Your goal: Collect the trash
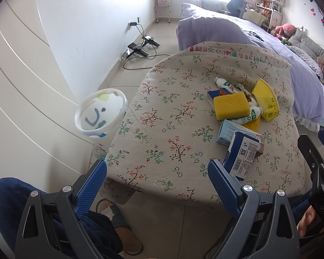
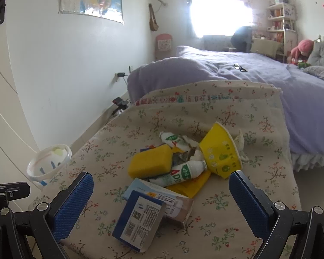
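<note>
Right wrist view: your right gripper (image 2: pixel 161 196) and left gripper (image 1: pixel 157 179) both gaped empty; blue carton (image 2: pixel 138 222) looked light, crushable — pinch its flat faces.

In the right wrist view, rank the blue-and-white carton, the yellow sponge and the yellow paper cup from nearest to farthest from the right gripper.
Right gripper, open:
1. Blue-and-white carton, between the fingers, nearest.
2. Yellow sponge, mid-pile, left of centre.
3. Yellow paper cup, on its side at the pile's right, slightly farther back; close to the sponge.
</note>
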{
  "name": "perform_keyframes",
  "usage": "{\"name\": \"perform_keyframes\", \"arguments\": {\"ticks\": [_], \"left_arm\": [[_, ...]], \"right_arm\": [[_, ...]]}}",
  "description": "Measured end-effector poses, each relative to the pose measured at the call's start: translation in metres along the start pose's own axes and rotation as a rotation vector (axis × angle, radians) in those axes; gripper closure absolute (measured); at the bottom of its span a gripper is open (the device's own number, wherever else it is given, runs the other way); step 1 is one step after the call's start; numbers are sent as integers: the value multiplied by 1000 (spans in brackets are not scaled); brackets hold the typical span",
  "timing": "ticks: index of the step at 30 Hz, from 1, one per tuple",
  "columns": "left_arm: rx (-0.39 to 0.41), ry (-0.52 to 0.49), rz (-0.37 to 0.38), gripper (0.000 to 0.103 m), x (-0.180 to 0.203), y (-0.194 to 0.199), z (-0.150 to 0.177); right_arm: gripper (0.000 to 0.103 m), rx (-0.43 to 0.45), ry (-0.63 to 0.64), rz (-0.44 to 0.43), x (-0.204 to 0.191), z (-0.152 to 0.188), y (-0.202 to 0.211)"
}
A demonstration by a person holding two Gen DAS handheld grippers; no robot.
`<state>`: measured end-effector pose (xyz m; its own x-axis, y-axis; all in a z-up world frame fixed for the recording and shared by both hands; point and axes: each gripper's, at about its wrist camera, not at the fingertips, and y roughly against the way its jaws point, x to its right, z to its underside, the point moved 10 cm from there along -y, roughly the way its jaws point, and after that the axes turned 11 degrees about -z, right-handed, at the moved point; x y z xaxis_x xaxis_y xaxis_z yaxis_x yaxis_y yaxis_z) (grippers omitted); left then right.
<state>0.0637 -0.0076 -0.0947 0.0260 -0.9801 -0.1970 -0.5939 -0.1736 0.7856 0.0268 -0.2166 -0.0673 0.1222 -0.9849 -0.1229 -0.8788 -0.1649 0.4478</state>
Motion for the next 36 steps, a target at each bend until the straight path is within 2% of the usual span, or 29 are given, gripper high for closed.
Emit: {"name": "perform_keyframes", "arguments": {"ticks": [20,28,36], "left_arm": [[-8,0,7,7,2,-1,1],[-26,-2,16,7,5,-3,2],[-62,-15,40,7,12,-17,4]], "right_arm": [[0,-30,16,-17,-7,4,-5],[0,-46,-35,-41,-2,6,-8],[0,-81,-69,-17,9,14,-12]]}}
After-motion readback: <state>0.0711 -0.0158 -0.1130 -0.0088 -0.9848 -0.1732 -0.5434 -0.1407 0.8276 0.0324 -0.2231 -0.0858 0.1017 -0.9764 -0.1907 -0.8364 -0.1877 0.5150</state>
